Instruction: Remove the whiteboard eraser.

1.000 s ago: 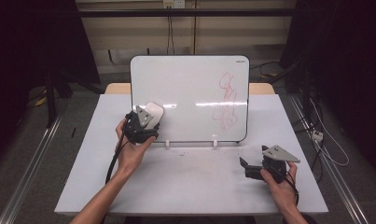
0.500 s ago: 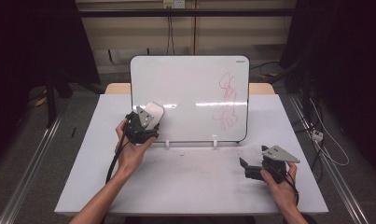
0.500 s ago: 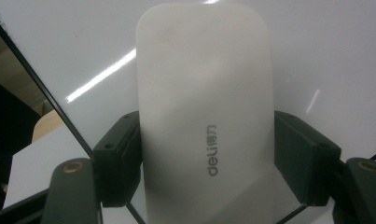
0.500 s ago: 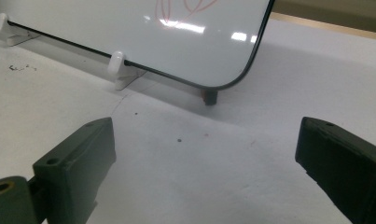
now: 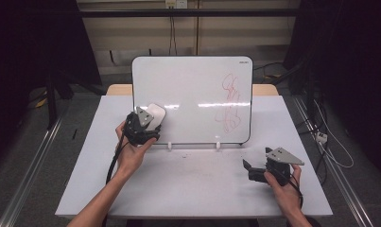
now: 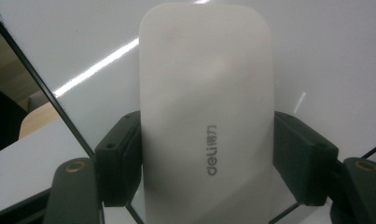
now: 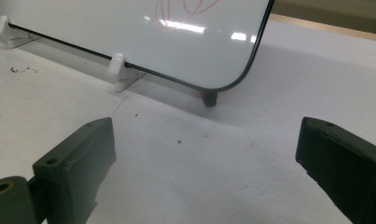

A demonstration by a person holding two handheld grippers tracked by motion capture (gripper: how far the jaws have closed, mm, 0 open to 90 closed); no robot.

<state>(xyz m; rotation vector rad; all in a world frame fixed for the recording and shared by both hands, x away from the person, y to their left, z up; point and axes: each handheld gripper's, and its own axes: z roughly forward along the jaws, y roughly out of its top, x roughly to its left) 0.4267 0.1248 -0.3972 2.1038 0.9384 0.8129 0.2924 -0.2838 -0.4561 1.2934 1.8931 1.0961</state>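
Left tool point(image 5: 148, 124) clamps eraser point(image 6: 206, 112) against whiteboard point(image 5: 193, 85) on white table point(image 5: 188, 184)

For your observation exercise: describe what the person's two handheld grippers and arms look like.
Both the left gripper and the right gripper are black with blocky jaws, brass-coloured screws, a grey three-cornered plate on top and a trailing black cable. The forearms are bare, no sleeves.

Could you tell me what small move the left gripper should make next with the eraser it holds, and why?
Probably slide the eraser across the whiteboard toward the red scribble. The left gripper is shut on the eraser, which sits against the board's lower left, while the marks lie near its right edge, untouched. The right gripper rests open on the table, out of the way.
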